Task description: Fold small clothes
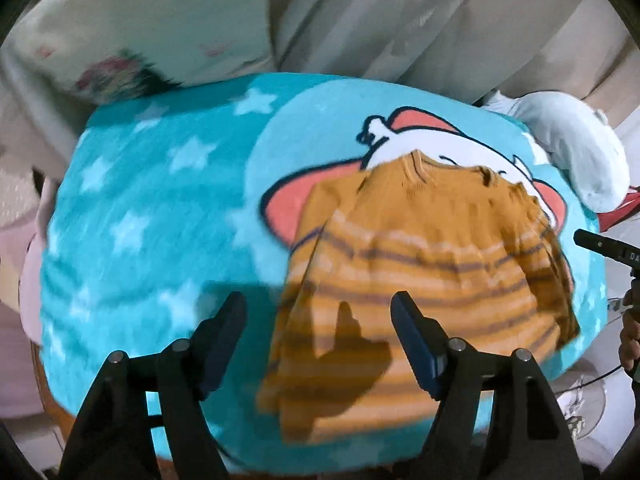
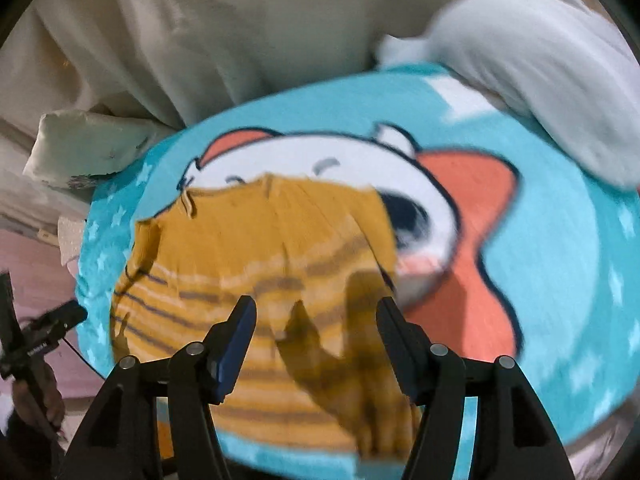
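Left tongs (image 1: pixel 318 316) and right tongs (image 2: pixel 316 320): both spread wide, pinching nothing, each hovering above the near hem of the sweater (image 1: pixel 420 256). The left pair stands over the garment's left edge, the right pair over its middle to right part; the shadow of each falls on the knit.

Sweater (image 2: pixel 256 236): small, mustard-yellow knit with pale and dark stripes across the lower body, lying on a turquoise star-printed blanket (image 1: pixel 152 208), over its cartoon print, collar toward the far side. Both sleeves appear already turned in over the body, giving a narrow block; motion blur leaves this uncertain. Judged progress: side folds done, crosswise fold of hem toward collar remaining.

Surroundings: pale bedding (image 1: pixel 168 12) far left, a white pillow (image 2: pixel 540 64) far right, curtain behind.
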Demonstrator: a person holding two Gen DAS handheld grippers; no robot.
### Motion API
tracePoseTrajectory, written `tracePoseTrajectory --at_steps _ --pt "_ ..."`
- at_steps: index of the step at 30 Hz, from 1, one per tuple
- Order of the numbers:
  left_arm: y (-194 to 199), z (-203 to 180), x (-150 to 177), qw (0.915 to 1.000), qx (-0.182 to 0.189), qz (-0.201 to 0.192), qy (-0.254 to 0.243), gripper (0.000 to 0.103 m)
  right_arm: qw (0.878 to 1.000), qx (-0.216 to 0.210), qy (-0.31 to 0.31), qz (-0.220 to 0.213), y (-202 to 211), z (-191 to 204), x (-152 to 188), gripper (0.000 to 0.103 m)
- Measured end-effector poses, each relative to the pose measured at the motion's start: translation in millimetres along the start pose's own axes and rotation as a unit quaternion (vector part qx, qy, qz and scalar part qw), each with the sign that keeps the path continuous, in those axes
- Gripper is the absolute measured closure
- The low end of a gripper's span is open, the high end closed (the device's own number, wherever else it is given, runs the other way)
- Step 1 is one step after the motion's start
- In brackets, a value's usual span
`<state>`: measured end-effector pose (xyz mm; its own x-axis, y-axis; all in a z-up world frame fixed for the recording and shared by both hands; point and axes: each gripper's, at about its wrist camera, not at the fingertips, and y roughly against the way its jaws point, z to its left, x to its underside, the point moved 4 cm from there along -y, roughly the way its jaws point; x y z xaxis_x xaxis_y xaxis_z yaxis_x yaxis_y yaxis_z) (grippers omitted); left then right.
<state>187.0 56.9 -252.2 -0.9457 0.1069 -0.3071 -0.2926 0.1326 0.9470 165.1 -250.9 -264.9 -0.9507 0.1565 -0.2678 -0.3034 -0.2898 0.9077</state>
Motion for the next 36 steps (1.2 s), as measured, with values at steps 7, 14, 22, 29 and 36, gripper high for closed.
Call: tracePoseTrajectory --at_steps 7,14,22,29,36 --pt "-62.7 -21.2 -42.3 0.9989 0.0 0.031 -0.035 0.029 0.999 0.031 0.013 0.009 -51.8 -9.0 -32.8 0.038" --pt "-91.6 -5.8 -50.5 0.9983 0.004 0.057 0.016 0.068 0.998 0.035 0.026 0.037 -76.1 -18.0 -33.1 0.089" --pt "-70.8 16.1 -63.3 0.9954 0.051 0.03 0.075 0.097 1.0 0.018 -0.002 -0.023 -19.3 -28.4 -45.3 0.1" --pt "-97.7 8.5 -79.5 0.9972 0.007 0.05 0.055 0.097 0.998 0.052 -0.043 0.008 -48.5 -54.8 -59.3 0.1" --pt "-90.5 19.5 -77.5 0.9968 -0.039 0.053 0.045 0.04 0.997 0.043 -0.052 0.023 -55.4 -55.1 -67.3 0.086"
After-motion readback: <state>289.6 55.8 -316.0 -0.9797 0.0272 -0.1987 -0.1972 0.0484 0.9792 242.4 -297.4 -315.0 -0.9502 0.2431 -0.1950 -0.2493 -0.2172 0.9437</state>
